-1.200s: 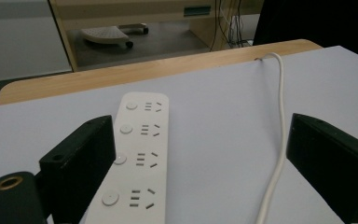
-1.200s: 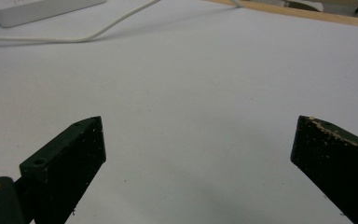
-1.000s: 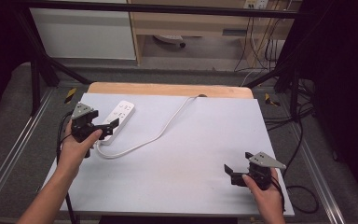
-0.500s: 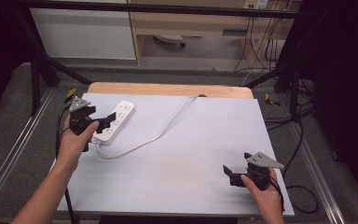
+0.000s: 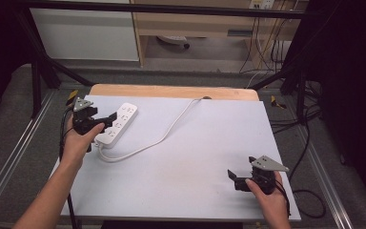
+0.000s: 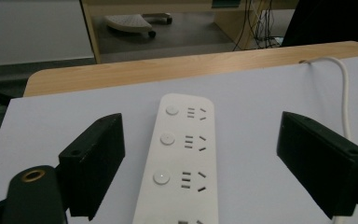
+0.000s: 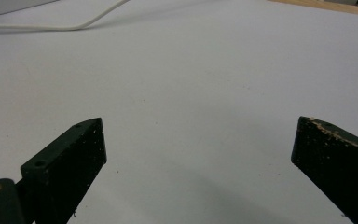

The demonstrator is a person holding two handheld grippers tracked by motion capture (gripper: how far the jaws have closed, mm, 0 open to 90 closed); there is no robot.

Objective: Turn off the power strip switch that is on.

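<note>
White power strip [image 5: 117, 124] on table mat [image 5: 195, 157]

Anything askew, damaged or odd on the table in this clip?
Nothing stands out. The white plastic power strip lies flat and intact on the pale grey mat, its white cord trailing loosely off the back edge.

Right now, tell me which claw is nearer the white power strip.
Left. The left claw sits right at the power strip, its jaws open on either side of it. The right claw rests far off, near the table's opposite front corner.
</note>
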